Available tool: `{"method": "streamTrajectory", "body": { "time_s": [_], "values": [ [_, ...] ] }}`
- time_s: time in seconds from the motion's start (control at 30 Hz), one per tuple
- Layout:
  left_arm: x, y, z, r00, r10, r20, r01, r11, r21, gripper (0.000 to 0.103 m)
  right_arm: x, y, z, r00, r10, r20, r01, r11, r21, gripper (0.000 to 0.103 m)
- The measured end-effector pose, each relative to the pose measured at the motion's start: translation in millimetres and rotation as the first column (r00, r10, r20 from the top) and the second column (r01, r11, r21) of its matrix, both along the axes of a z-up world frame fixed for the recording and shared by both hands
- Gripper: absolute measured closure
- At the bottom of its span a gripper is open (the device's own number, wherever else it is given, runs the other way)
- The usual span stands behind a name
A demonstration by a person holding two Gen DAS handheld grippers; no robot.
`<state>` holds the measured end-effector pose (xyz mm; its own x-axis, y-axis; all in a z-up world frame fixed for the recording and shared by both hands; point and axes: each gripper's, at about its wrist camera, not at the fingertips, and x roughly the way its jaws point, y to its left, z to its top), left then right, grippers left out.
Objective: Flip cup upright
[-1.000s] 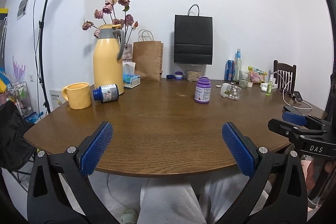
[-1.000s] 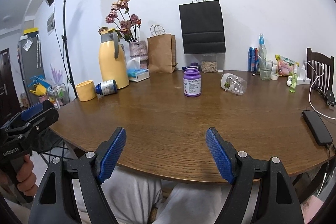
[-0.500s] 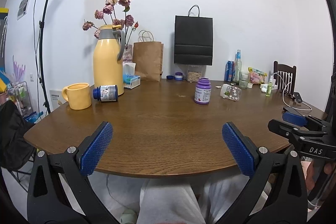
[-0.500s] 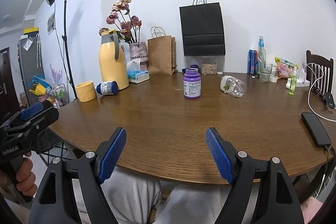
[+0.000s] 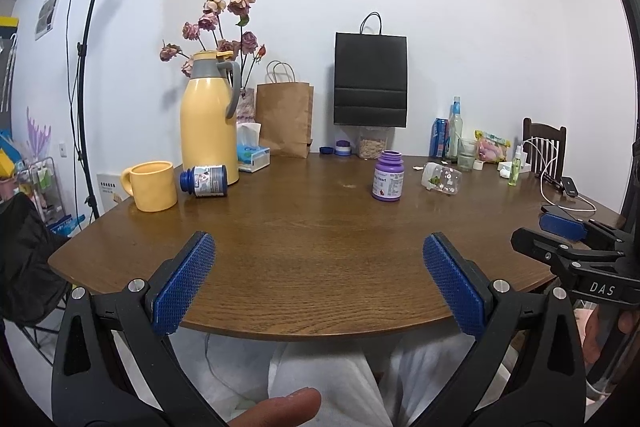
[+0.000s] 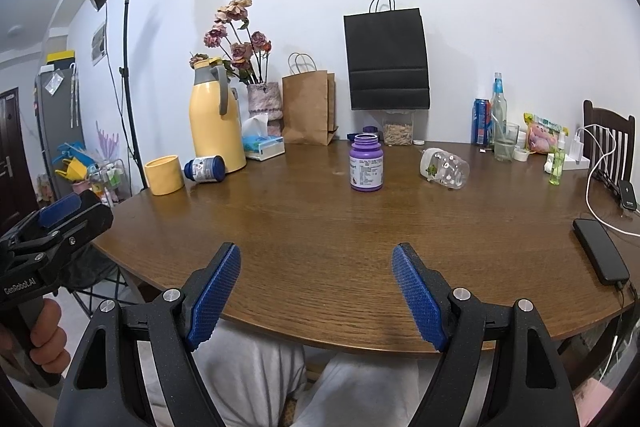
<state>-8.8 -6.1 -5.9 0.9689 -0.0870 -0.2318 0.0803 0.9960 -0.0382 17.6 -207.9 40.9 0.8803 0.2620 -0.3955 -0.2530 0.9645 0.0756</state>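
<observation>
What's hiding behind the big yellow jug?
Behind the yellow jug stands a vase of dried pink flowers, plainest in the right wrist view. The jug covers part of the stems, so anything else directly behind it cannot be seen.

The right tongs (image 6: 316, 297) hang with jaws spread wide and nothing between them, over the near edge of the tabletop (image 6: 320, 227); at ten o'clock a yellow cup (image 6: 164, 174) stands with its closed end up, just beside a blue-capped bottle (image 6: 205, 169) on its side; a purple bottle (image 6: 366, 167) stands upright at twelve; a clear jar (image 6: 445, 169) lies tipped at one o'clock; the left tongs (image 6: 56, 223) show at nine.
</observation>
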Motion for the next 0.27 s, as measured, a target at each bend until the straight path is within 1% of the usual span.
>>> {"method": "streamTrajectory", "body": {
  "time_s": [0.27],
  "values": [
    [3.3,3.1,-2.2,1.000,0.004,-0.016,-0.004,1.000,-0.014,0.000,1.5,-0.8,-1.3,1.000,0.002,-0.011,-0.002,1.000,0.008,0.020]
  ]
}}
